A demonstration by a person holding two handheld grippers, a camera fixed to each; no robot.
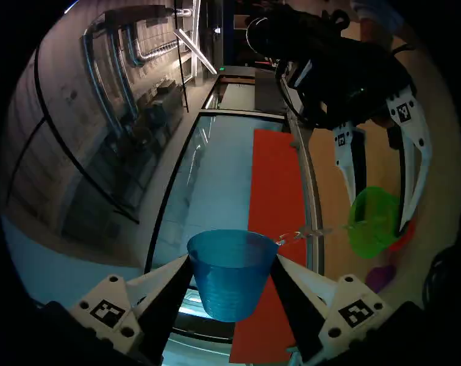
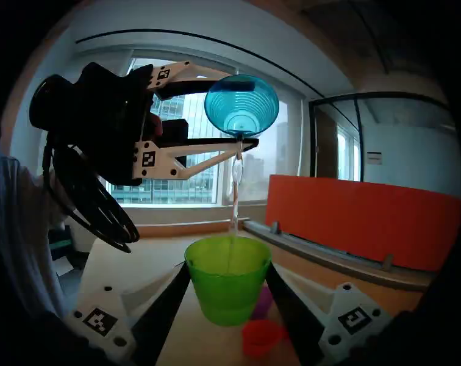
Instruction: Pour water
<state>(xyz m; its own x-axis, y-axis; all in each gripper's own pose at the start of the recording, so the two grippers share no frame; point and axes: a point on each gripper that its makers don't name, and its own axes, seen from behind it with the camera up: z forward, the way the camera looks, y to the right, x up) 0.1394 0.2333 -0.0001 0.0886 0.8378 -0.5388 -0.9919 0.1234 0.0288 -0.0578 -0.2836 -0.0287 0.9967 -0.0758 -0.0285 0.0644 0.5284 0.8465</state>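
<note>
My left gripper (image 1: pixel 232 277) is shut on a blue translucent cup (image 1: pixel 232 273), tipped on its side. A thin stream of water (image 1: pixel 313 232) runs from its rim into a green cup (image 1: pixel 374 221). In the right gripper view, my right gripper (image 2: pixel 228 287) is shut on that green cup (image 2: pixel 228 277), held upright over the table. Above it hangs the tilted blue cup (image 2: pixel 241 105) in the left gripper (image 2: pixel 230 110), mouth facing the camera, and the water (image 2: pixel 235 195) falls straight down into the green cup. In the left gripper view the right gripper (image 1: pixel 380 210) straddles the green cup.
A red cup (image 2: pixel 262 337) and a purple cup (image 2: pixel 264 302) stand on the wooden table (image 2: pixel 169 256) under the green cup. An orange partition (image 2: pixel 364 216) runs along the table's far side. Windows (image 2: pixel 188 177) lie behind. A person's sleeve (image 2: pixel 14 232) is at left.
</note>
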